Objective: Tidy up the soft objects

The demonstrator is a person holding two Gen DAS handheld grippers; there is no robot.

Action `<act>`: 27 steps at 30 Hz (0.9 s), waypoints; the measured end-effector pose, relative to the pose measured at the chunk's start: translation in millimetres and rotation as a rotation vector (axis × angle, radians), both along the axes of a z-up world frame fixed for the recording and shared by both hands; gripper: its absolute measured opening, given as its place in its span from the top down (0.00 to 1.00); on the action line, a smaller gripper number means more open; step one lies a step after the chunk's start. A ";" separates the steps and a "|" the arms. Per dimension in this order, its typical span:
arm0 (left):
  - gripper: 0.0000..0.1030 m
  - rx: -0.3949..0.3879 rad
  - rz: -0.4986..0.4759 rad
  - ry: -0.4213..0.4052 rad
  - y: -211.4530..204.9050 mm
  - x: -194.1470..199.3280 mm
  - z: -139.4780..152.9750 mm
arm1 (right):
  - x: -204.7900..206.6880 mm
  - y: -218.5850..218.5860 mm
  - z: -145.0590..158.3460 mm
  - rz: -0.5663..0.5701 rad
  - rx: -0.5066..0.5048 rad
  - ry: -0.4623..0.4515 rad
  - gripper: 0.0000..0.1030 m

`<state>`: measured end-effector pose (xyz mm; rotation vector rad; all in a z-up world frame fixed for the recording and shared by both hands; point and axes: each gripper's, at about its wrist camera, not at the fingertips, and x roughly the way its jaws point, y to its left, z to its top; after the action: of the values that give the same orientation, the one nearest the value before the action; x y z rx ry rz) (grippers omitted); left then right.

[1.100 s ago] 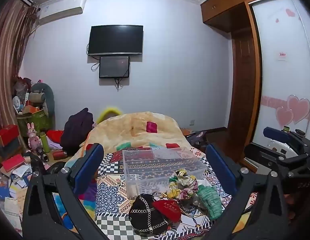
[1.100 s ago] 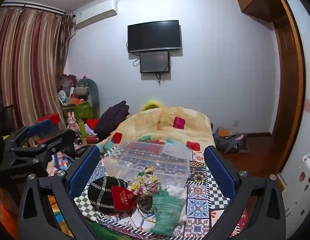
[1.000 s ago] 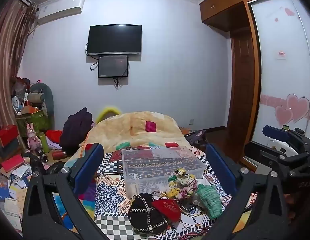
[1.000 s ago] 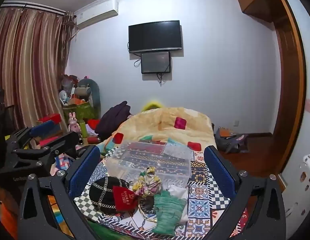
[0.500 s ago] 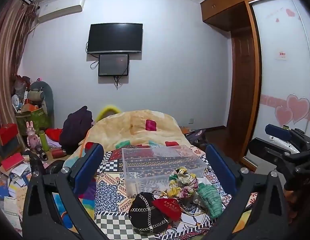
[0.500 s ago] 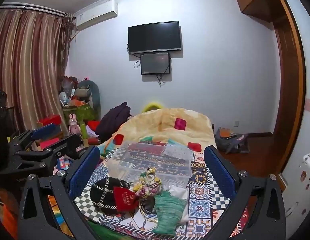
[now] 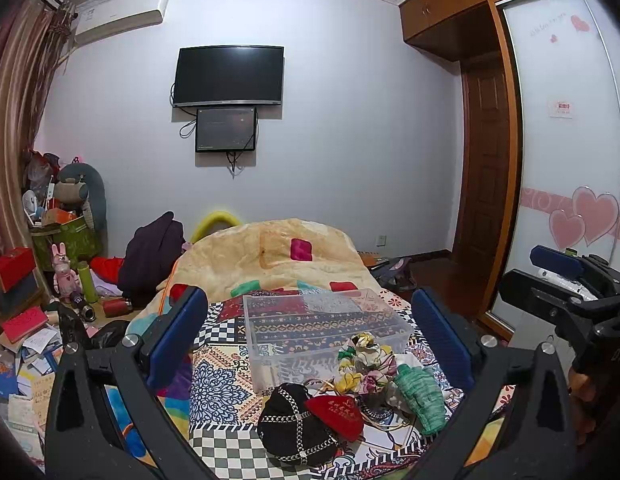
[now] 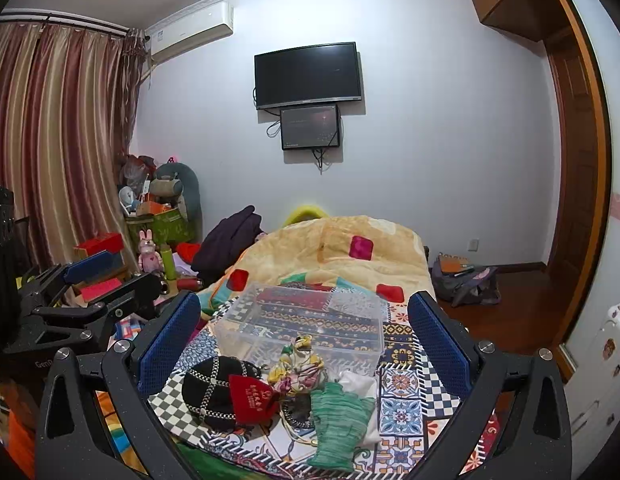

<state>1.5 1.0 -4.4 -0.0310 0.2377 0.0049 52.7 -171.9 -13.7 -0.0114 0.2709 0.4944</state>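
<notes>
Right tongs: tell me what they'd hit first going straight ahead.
Probably the clear plastic bin on the bed; the right tongs, open, frame it. The floral fabric bundle lies nearer but lower. Depth is uncertain.

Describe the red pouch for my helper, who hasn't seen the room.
Find the clear plastic box on the bed's patterned cloth. In the pile before it, the red pouch leans on the black chain-trimmed bag; it alone is red with gold lettering.

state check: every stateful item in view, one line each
left gripper: open, holding nothing
right gripper: open, holding nothing
clear plastic bin: lidless, empty
green glove: loose on the bed, outside the bin
red pouch: leaning on the black cap
TV: screen dark
</notes>
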 end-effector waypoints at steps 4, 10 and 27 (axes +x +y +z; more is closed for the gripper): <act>0.00 0.001 0.001 0.000 0.3 0.1 0.8 | -0.1 0.2 0.1 0.002 0.002 0.001 0.00; 0.00 0.002 0.000 0.000 0.8 -0.3 0.7 | -0.4 -0.1 1.1 0.002 0.003 0.000 0.00; 0.00 0.000 -0.008 0.000 3.4 -1.8 1.4 | -1.4 -0.5 2.2 0.004 0.017 -0.003 0.00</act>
<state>-0.4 4.4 -3.0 -0.0305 0.2379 -0.0032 51.3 -172.4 -11.5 0.0038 0.2635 0.5007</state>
